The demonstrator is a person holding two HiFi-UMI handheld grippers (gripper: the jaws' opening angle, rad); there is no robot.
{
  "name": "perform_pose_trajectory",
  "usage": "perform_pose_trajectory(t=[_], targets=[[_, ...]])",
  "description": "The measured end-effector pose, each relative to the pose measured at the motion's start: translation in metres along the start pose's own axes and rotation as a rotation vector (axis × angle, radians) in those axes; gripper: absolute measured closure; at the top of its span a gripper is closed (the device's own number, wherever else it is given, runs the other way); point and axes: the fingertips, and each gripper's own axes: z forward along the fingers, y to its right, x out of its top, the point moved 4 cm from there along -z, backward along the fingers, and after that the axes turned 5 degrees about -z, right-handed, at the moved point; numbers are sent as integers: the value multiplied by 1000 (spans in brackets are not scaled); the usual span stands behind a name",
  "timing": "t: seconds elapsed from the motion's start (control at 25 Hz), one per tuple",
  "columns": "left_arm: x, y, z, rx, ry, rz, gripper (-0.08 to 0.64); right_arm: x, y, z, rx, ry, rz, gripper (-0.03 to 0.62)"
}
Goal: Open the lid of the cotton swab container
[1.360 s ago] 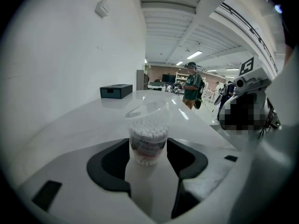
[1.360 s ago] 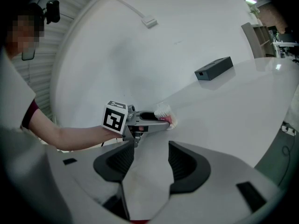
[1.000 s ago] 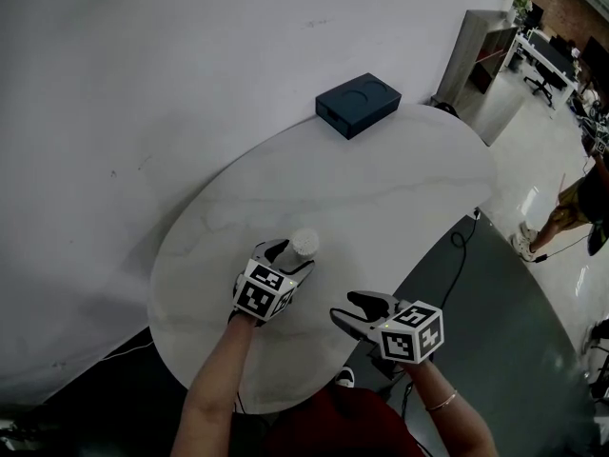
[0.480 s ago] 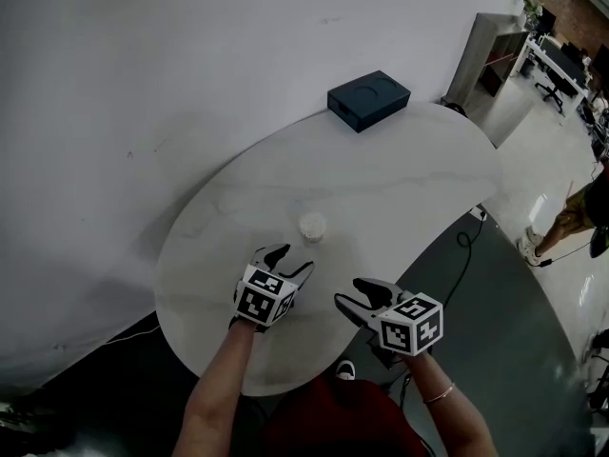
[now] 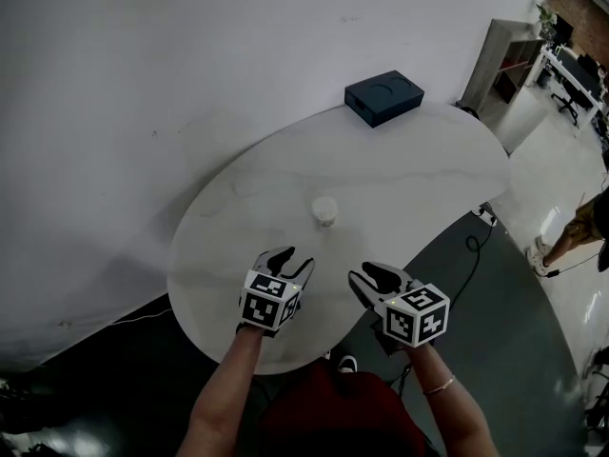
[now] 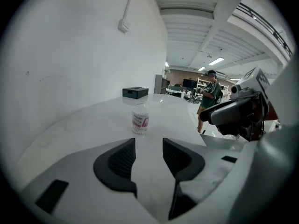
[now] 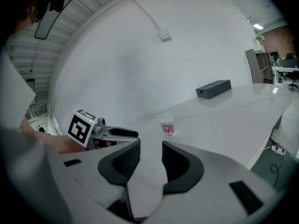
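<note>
The cotton swab container (image 5: 324, 211) is a small clear round tub with a white lid, upright on the white oval table (image 5: 409, 179). It also shows in the left gripper view as the container (image 6: 140, 120) and in the right gripper view as the container (image 7: 167, 125). My left gripper (image 5: 289, 262) hovers near the table's front edge, well short of the container, its jaws closing with nothing between them. My right gripper (image 5: 372, 277) is beside it to the right, jaws also closing on nothing.
A dark blue box (image 5: 383, 97) sits at the table's far end. A white wall runs behind the table. A person (image 6: 209, 101) stands on the shiny floor to the right, where a cable (image 5: 468, 255) trails.
Both grippers have drawn back toward the table's near edge, away from the container, which stays upright where the left gripper stood by it. Both pairs of jaws look narrower.
</note>
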Motion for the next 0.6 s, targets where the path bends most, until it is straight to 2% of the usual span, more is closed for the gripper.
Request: perform_pose_trajectory(t=[0.36, 0.6], targets=[[3, 16, -29, 62, 68, -44, 420, 4, -4, -15, -25, 53, -41, 515], [3, 25, -44, 101, 101, -72, 476, 3, -4, -25, -46, 68, -54, 543]])
